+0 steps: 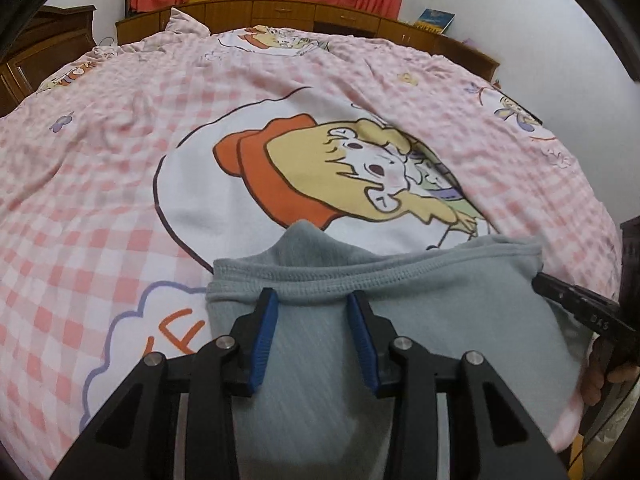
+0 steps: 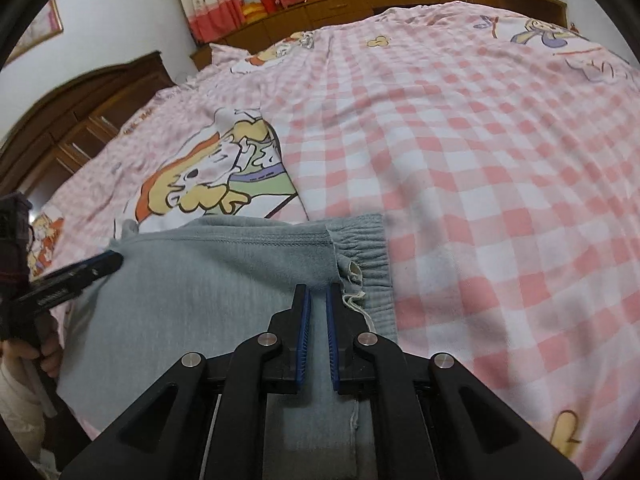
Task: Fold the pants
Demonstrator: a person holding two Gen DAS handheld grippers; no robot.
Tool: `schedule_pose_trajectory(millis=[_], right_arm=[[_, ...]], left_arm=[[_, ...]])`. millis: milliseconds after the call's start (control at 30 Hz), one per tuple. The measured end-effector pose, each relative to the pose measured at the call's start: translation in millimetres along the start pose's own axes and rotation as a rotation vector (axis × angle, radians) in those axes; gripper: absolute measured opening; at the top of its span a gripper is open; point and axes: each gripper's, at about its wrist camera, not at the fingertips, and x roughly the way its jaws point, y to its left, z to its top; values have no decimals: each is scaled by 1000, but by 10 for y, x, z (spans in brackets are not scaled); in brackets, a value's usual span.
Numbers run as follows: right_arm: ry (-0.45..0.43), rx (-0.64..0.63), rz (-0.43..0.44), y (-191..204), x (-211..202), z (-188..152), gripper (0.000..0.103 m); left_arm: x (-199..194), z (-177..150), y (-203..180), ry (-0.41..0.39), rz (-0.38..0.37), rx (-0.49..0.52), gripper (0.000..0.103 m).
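Note:
Grey pants lie folded on the bed near its front edge. My left gripper is open, its blue-padded fingers spread wide over the stitched hem of the cloth. The pants also show in the right wrist view, with the ribbed waistband and a white drawstring at their right end. My right gripper is shut on a fold of grey cloth just left of the waistband, with a narrow strip of fabric between its pads. Each gripper appears at the edge of the other's view: the right gripper and the left gripper.
The bed wears a pink checked cover with a large cartoon print. Wooden cabinets line the far side, with a book on top, and a dark wardrobe stands to the left. A person's hand holds the left gripper's handle.

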Motion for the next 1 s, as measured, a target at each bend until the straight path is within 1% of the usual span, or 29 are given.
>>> schedule_pose_trajectory(millis=[133,233,333,367,400,433,467,500,533,567,633,700,767,833,900,1000], right_arm=[[-50,-3,9,-12,-6,-60,7],[-63,6,21,-25,-7,-53,7],[-76,62,62,-103,-33,-67,7],[-74,91,77,-130,-53,-72,7],[-64,155,109,-183,-85,-71,8],[-48,226,143,-241,-121,-67,12],[-26,309,184,-305,-174,-69,18],[-14,364,209,-344,-230,-78,21],[-13,406,222,-369,-296,-95,25],[-21,440,219,-386,-378,-122,28],[-31,486,158,-380,-573,-185,33],[-47,477,137,-339,-732,-222,36],[-63,450,95,-276,-866,-254,40],[-84,428,56,-223,-967,-287,40],[-94,441,40,-207,-1023,-336,43],[-81,488,51,-233,-1036,-404,44]], left_arm=[[-19,-40,20,-18,-9,-17,40],[-125,-73,29,-22,-13,-50,40],[-305,-159,21,-23,4,-59,49],[-383,-212,24,-23,11,-67,53],[-448,-270,29,-22,7,-75,56],[-488,-307,34,-20,4,-80,57],[-543,-372,45,-10,9,-85,60],[-583,-423,57,2,17,-88,63],[-623,-487,74,17,19,-94,63],[-661,-538,87,24,16,-103,63],[-727,-621,115,27,9,-122,63],[-790,-693,134,33,1,-135,65],[-853,-757,141,39,2,-139,66],[-894,-796,150,39,2,-141,67],[-946,-834,167,41,1,-146,68],[-982,-872,210,49,8,-161,71]])
